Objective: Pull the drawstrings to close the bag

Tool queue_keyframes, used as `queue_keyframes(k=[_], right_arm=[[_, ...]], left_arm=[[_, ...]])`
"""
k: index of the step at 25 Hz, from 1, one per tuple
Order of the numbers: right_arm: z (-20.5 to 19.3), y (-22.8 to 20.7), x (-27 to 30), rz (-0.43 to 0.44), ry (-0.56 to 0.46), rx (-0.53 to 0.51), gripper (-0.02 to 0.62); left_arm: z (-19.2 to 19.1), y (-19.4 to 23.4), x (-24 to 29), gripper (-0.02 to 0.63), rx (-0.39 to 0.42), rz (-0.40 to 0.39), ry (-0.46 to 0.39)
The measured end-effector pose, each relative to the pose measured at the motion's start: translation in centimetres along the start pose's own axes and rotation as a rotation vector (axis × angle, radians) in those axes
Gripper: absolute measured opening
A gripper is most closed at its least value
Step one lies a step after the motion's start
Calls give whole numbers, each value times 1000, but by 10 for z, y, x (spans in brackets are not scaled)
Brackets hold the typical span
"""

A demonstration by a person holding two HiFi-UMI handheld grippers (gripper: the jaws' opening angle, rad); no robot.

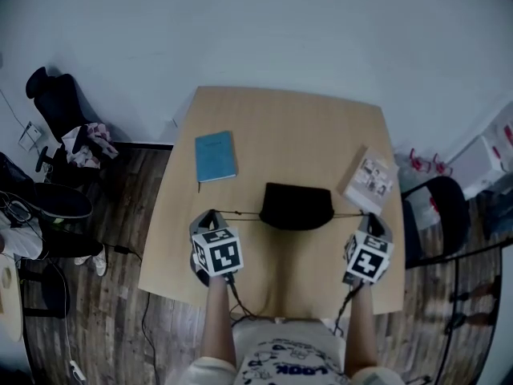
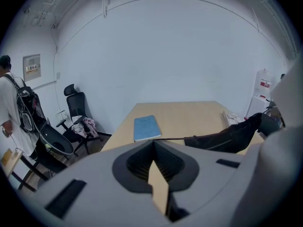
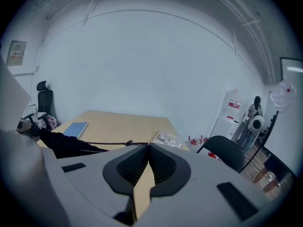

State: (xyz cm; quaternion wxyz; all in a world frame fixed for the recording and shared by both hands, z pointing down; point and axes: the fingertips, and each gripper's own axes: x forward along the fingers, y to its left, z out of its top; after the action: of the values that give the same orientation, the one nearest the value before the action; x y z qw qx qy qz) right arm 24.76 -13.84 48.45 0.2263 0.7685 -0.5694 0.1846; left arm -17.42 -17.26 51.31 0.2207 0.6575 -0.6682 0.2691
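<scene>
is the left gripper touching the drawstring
Touching. In the left gripper view the left gripper pinches the drawstring, taut from the black bag.

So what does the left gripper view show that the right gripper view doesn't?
Only the left gripper view: a person wearing a backpack, standing at the far left edge.
Only the right gripper view: red-and-white items on the floor past the table, and a knot in the drawstring.
Both: the table, the blue book, the black bag, and a shut gripper pinching a taut drawstring. The left gripper holds one drawstring and the right gripper holds the other.
</scene>
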Motion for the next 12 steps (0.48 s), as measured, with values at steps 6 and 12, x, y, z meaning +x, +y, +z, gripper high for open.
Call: queue_keyframes(k=[6,12], right_arm=[[3,-11,-3,-38,-5,16,8],[-7,-27,-1,-73,11,51,8]], left_arm=[[-1,11,-2,2,-21,48,1],[-5,21,-2,2,-43,78,9]])
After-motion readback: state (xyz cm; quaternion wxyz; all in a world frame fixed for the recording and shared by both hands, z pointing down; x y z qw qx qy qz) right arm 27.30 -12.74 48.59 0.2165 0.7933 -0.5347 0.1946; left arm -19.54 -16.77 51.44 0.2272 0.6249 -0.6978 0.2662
